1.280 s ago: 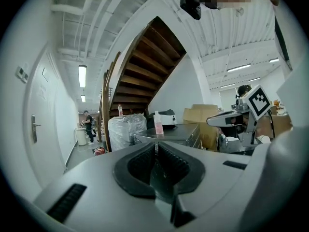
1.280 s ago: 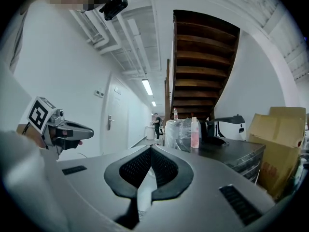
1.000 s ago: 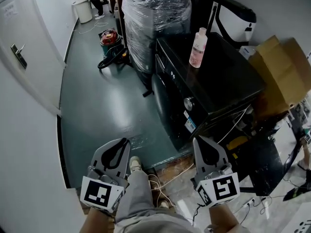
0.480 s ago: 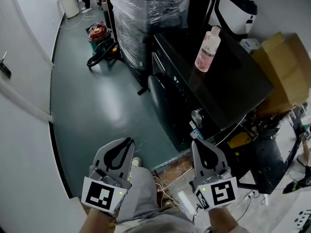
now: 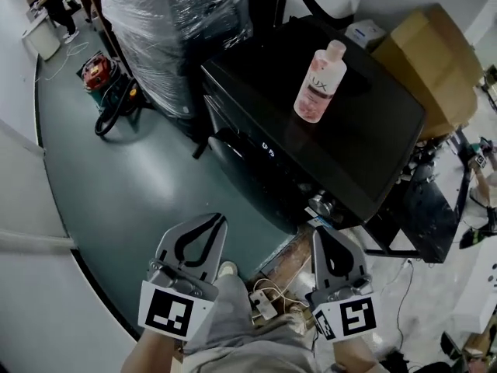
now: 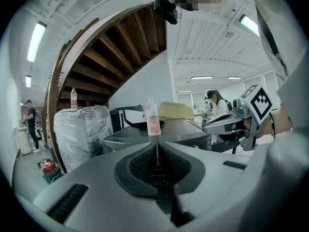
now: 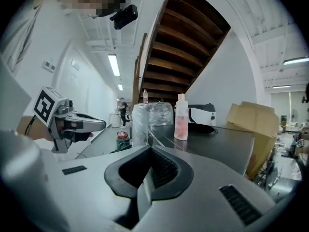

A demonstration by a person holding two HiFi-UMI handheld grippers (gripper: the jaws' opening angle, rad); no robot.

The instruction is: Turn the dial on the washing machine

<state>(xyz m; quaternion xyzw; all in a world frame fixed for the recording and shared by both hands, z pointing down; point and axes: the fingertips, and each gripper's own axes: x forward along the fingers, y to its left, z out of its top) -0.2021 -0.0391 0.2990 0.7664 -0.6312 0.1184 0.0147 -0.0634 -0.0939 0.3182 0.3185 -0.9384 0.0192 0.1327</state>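
One black washing machine (image 5: 365, 142) is standing on the green floor (image 5: 132, 185), its front facing left in the head view. One bulky appliance wrapped in clear plastic (image 5: 175, 26) is standing just beside its far left side. One cardboard box (image 5: 431, 61) is leaning at the far right side, and one red vacuum cleaner (image 5: 99, 70) is sitting on the floor beyond the wrapped one.

Two grippers are hanging low, both short of the machine. The left gripper (image 5: 217, 218) is hovering over the floor, jaws pressed together with nothing between them. The right gripper (image 5: 323, 231) is pointing at the front right corner, jaws also pressed together and empty.

One pink bottle (image 5: 317, 84) is standing upright near the middle of the machine's top, label reading "LUX". One silver dial (image 5: 321, 206) is sitting at the right end of the front panel, under the top's front right corner, just ahead of the right gripper's tips and not touching them. Nothing is standing between them.
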